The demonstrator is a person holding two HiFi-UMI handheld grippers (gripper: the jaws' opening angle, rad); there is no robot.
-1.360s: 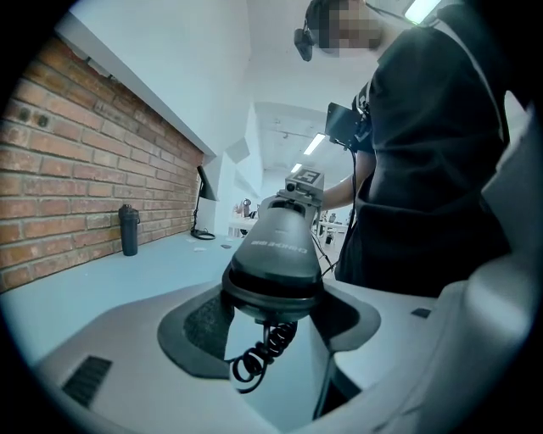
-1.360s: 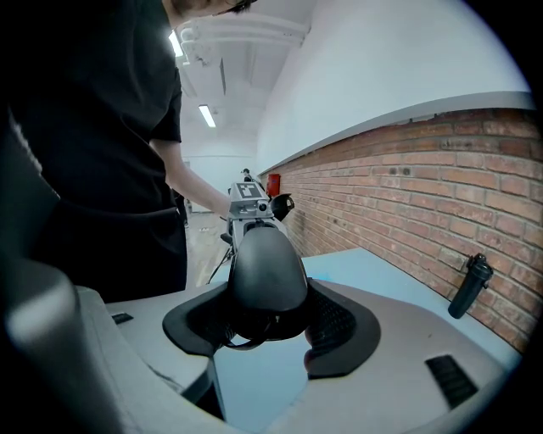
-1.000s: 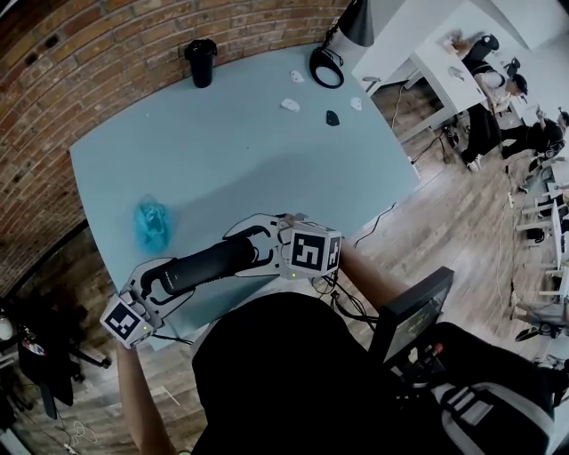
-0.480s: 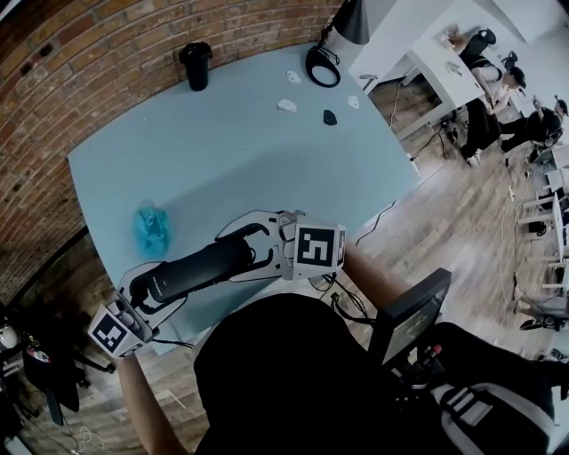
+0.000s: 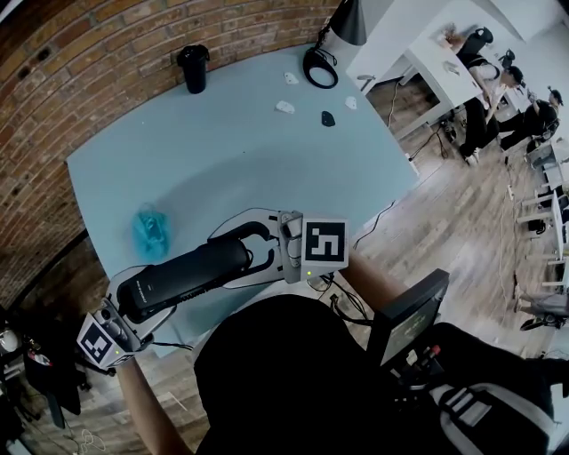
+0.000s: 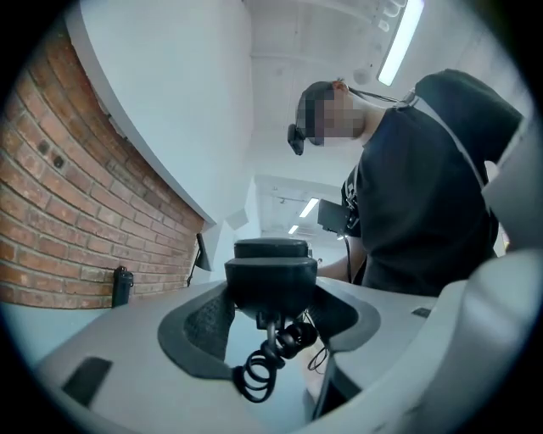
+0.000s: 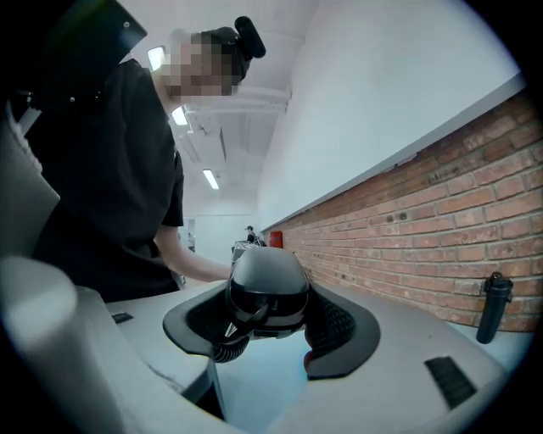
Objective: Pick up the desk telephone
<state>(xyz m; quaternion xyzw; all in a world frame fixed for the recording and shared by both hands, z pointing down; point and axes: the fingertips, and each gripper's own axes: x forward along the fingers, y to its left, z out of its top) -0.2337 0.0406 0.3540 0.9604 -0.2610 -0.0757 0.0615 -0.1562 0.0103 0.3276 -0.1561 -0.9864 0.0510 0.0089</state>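
Desk telephone (image 5: 187, 275) is off the table (image 5: 267, 151), held level over its near edge, one gripper on each end. Left gripper (image 5: 142, 293) is clamped on the squared-off end: in the left gripper view both pads (image 6: 208, 318) press the body (image 6: 270, 284), and the coiled cord (image 6: 267, 360) hangs loose under it with the table surface below. Right gripper (image 5: 240, 249) is clamped on the rounded end: in the right gripper view the phone (image 7: 267, 284) sits tight between the textured pads (image 7: 339, 326), and a bit of the cord (image 7: 222, 347) shows under it. Jaws are wide on both, but only because the phone fills them. There's one line of small white print on the phone near its left-gripper end, too small to read. No other legible text; the cubes carry only black-and-white square markers. On the table: crumpled blue plastic bag (image 5: 151, 229) at the left side, black tumbler (image 5: 194, 67) at the far edge by the brick wall (image 5: 89, 53), desk lamp (image 5: 342, 27) at the far right corner with its round base (image 5: 320, 67) on the table, a few small white bits (image 5: 284, 107) and one small black item (image 5: 328, 117) just in front of that base. A dark screen (image 5: 409, 320) is off the table, past its near right corner.
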